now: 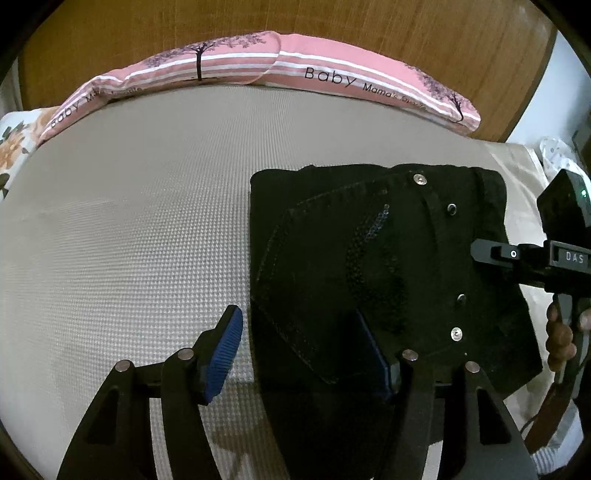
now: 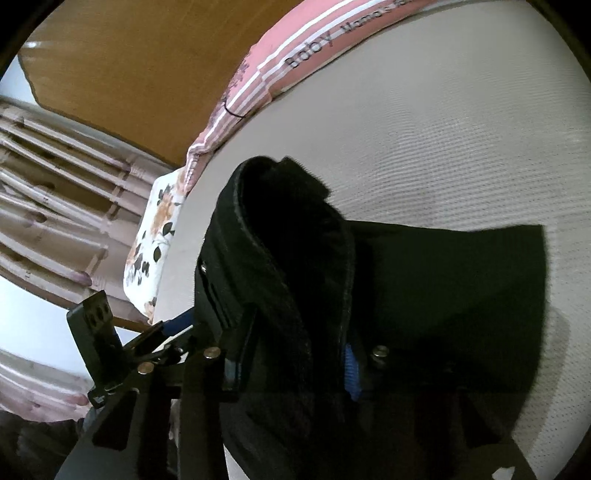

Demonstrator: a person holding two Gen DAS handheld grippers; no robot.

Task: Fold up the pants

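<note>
Black pants (image 1: 369, 258), folded into a compact rectangle with metal rivets showing, lie on the right part of the beige bed (image 1: 129, 240). My left gripper (image 1: 299, 354) is open and straddles the pants' left edge: one blue pad rests over bare bedding, the other over the black cloth. My right gripper (image 1: 517, 254) reaches in over the pants' right edge, with a hand on its handle. In the right wrist view the waistband fold of the pants (image 2: 288, 236) stands bunched up between the fingers of the right gripper (image 2: 295, 362), which is shut on it. One blue pad (image 2: 351, 373) shows; the other is hidden by cloth.
Pink striped pillows (image 1: 295, 70) line the wooden headboard (image 1: 332, 22) at the far side. A floral pillow (image 1: 14, 140) lies at the far left corner. Bare beige bedding stretches left of the pants. Curtains (image 2: 55, 206) hang beyond the bed's edge.
</note>
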